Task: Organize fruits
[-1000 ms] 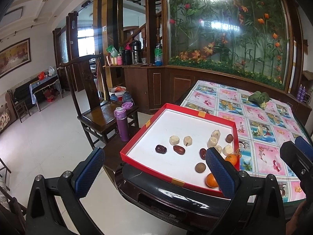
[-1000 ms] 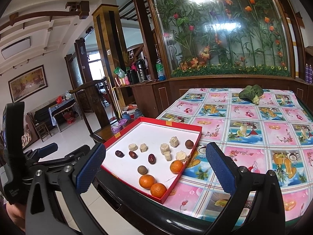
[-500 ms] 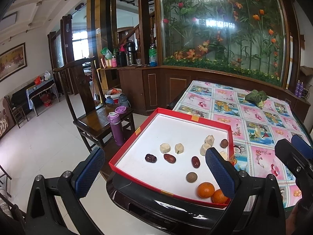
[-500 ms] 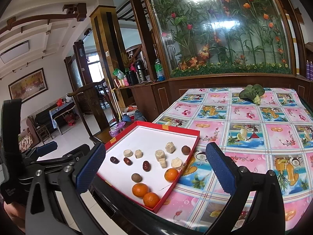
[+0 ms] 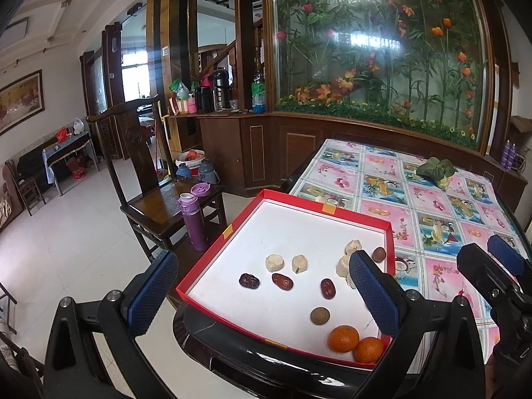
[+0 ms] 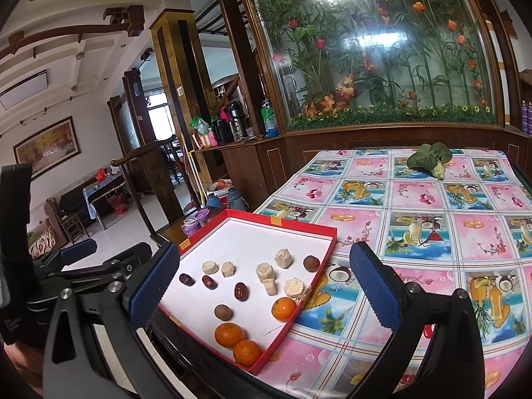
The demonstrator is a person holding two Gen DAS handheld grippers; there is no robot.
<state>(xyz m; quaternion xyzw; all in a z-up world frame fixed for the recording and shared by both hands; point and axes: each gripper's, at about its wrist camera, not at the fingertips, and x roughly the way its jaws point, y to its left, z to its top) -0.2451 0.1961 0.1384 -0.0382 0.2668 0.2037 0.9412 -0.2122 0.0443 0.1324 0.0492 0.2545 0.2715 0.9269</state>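
Loosely scattered on the white floor of a shallow red tray [image 6: 327, 244], the fruit sits ahead of both grippers: three oranges [image 6: 228, 334], three wrinkled dark red dates [image 6: 208, 282], two round brown fruits [image 6: 223, 312] and several pale cut chunks [image 6: 264, 272].

Both sets of jaws are spread wide and grasp nothing. The left gripper [image 5: 262, 294] hovers short of the tray's near edge, its right finger [image 5: 374, 291] hiding part of the pale chunks. The right gripper [image 6: 262, 294] hangs to the tray's right, over the tray's right wall and the cloth beyond.

Bare white floor lies beyond the fruit toward the tray's far wall. The tray sits at the near left corner of the bench [image 6: 429, 219], close to its dark rim.

A pink and blue fruit-print cloth covers the bench; a leafy green bundle [image 6: 429, 159] lies far ahead. Left of the left jaws stands a dark wooden chair [image 5: 156, 199] with a purple bottle [image 5: 193, 221] in front of it.
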